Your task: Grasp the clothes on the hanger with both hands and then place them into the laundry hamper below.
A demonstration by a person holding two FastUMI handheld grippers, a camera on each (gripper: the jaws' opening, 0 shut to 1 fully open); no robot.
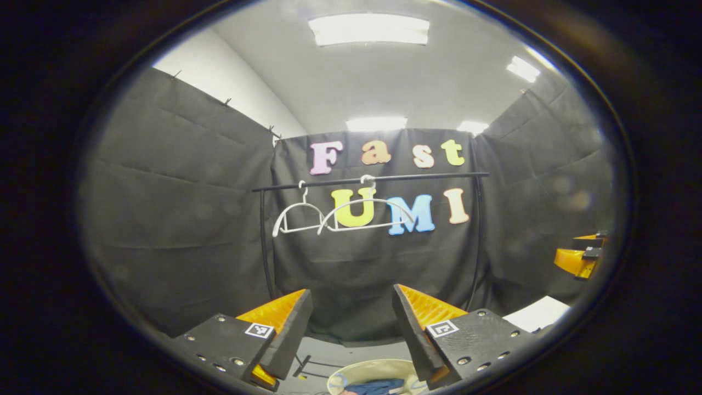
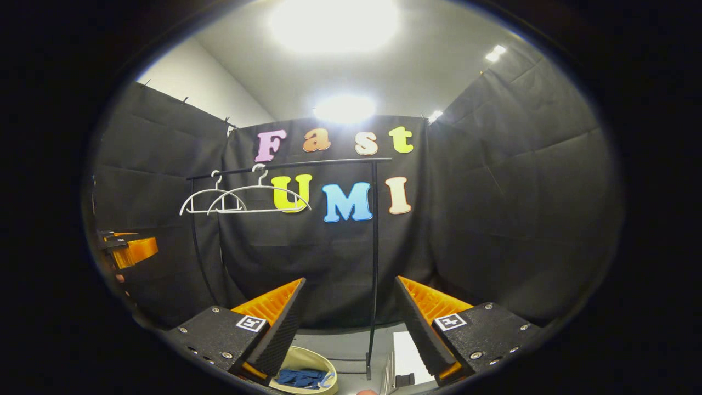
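Observation:
Two white hangers (image 1: 307, 216) (image 2: 241, 197) hang bare on the black rail (image 1: 373, 179) (image 2: 290, 164) of the clothes rack. Below it a cream hamper (image 1: 354, 373) (image 2: 307, 359) holds blue clothes (image 1: 378, 387) (image 2: 300, 377). My left gripper (image 1: 351, 307) is open, its orange-and-black fingers wide apart with nothing between them, well above the hamper. My right gripper (image 2: 348, 296) is open and empty too, up over the hamper's right side. The right gripper (image 1: 581, 255) shows at the right edge of the left gripper view, and the left gripper (image 2: 126, 247) at the left edge of the right gripper view.
The rack's black uprights (image 2: 374, 263) (image 1: 264, 241) stand on the grey floor in front of the black cloth walls. A white sheet (image 1: 540, 314) (image 2: 407, 351) lies on the floor to the right of the hamper. Ceiling lights glare overhead.

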